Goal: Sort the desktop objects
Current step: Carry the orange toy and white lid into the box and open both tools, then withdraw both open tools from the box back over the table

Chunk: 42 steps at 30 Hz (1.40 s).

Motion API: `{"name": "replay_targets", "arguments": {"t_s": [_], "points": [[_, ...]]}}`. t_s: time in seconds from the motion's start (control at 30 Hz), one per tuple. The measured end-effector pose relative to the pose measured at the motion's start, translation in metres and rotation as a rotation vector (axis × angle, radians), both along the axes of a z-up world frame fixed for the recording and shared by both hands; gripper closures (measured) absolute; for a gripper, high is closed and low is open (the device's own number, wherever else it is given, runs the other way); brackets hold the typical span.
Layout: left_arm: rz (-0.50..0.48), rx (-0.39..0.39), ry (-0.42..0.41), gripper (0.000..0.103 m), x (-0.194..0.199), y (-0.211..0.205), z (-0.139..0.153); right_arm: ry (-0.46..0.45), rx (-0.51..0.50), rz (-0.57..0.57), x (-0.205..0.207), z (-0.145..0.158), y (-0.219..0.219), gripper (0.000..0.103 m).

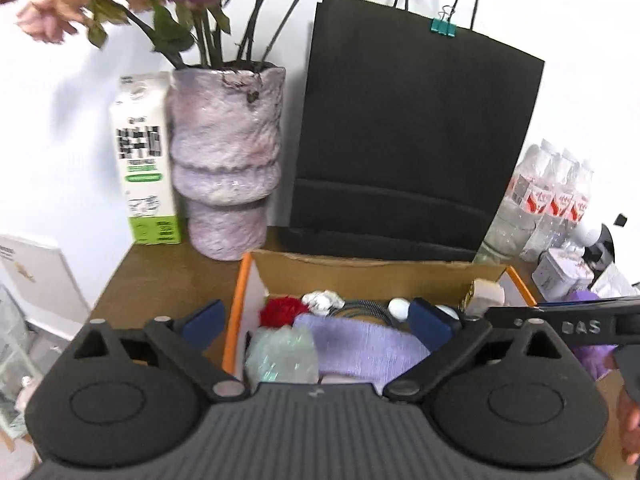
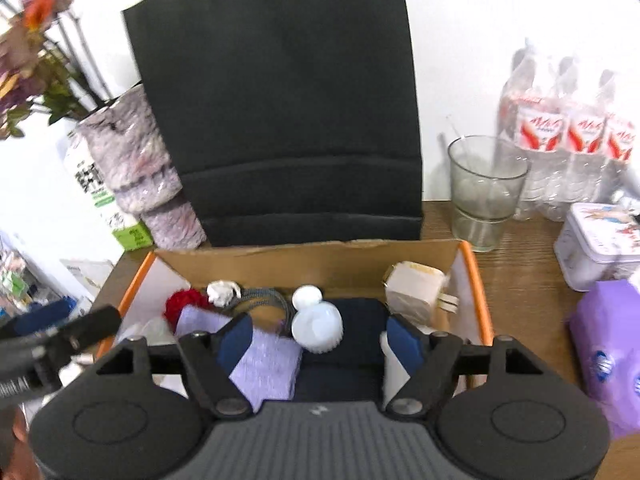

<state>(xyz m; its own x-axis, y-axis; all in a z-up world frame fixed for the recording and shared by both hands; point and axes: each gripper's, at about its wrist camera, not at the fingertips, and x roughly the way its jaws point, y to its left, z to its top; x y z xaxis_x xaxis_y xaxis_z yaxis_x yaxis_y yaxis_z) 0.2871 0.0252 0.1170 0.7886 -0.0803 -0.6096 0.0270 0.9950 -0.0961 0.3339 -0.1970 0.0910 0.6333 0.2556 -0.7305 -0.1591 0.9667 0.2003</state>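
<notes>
An orange-edged cardboard box (image 1: pixel 360 270) (image 2: pixel 320 258) sits on the wooden desk and holds a red pompom (image 1: pixel 280 310) (image 2: pixel 184 302), a lilac cloth (image 1: pixel 360 344) (image 2: pixel 268 364), a crumpled clear wrapper (image 1: pixel 280 354), a grey cable (image 2: pixel 264 300), a white round bottle (image 2: pixel 318 324), a dark blue item (image 2: pixel 356 344) and a white wrapped block (image 2: pixel 416 286). My left gripper (image 1: pixel 316 320) is open and empty over the box's left part, its left finger outside the orange wall. My right gripper (image 2: pixel 320 340) is open and empty above the box's middle.
A black paper bag (image 1: pixel 408 140) (image 2: pixel 288 112) stands behind the box. A lilac vase (image 1: pixel 226 160) with flowers and a milk carton (image 1: pixel 146 160) stand at back left. A glass (image 2: pixel 484 190), bottled water (image 2: pixel 568 140), a tin (image 2: pixel 604 244) and a purple tissue pack (image 2: pixel 608 360) are right.
</notes>
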Motion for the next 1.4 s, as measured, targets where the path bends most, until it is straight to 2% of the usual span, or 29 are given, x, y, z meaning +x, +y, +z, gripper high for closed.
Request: {"name": "replay_targets", "arguments": {"t_s": [0.1, 0.13, 0.17, 0.27, 0.4, 0.5, 0.6, 0.7, 0.8, 0.9, 1.1, 1.4], "points": [[0.012, 0.063, 0.069, 0.000, -0.028, -0.006, 0.004, -0.033, -0.038, 0.037, -0.029, 0.011, -0.003, 0.027], [0.005, 0.075, 0.077, 0.000, -0.040, -0.008, 0.003, -0.057, -0.065, 0.044, -0.042, 0.013, -0.004, 0.023], [0.001, 0.085, 0.074, 0.000, -0.055, -0.010, 0.001, -0.081, -0.091, 0.048, -0.056, 0.015, -0.005, 0.019], [-0.003, 0.107, 0.028, 0.000, -0.107, -0.016, -0.006, -0.155, -0.145, 0.052, -0.105, 0.014, -0.013, 0.019], [-0.024, 0.081, -0.002, 0.000, -0.172, -0.022, -0.027, -0.234, -0.133, 0.059, -0.174, -0.002, -0.025, 0.018], [-0.051, 0.059, 0.019, 0.000, -0.219, -0.025, -0.053, -0.283, -0.192, 0.071, -0.221, -0.023, -0.023, 0.018], [-0.057, 0.042, 0.040, 0.000, -0.263, -0.028, -0.077, -0.268, -0.182, 0.072, -0.263, -0.047, -0.030, 0.018], [-0.060, 0.063, 0.007, 0.000, -0.307, -0.033, -0.096, -0.222, -0.145, 0.070, -0.299, -0.071, -0.039, 0.018], [-0.049, 0.065, -0.017, 0.000, -0.338, -0.036, -0.108, -0.198, -0.153, 0.038, -0.332, -0.090, -0.048, 0.018], [-0.077, 0.053, -0.058, 0.000, -0.352, -0.038, -0.113, -0.211, -0.143, 0.000, -0.362, -0.096, -0.059, 0.018], [-0.061, 0.020, 0.008, 0.000, -0.343, -0.038, -0.125, -0.249, -0.133, -0.031, -0.394, -0.104, -0.075, 0.018], [-0.070, 0.015, 0.015, 0.000, -0.344, -0.040, -0.129, -0.209, -0.112, -0.040, -0.389, -0.114, -0.079, 0.018]]}}
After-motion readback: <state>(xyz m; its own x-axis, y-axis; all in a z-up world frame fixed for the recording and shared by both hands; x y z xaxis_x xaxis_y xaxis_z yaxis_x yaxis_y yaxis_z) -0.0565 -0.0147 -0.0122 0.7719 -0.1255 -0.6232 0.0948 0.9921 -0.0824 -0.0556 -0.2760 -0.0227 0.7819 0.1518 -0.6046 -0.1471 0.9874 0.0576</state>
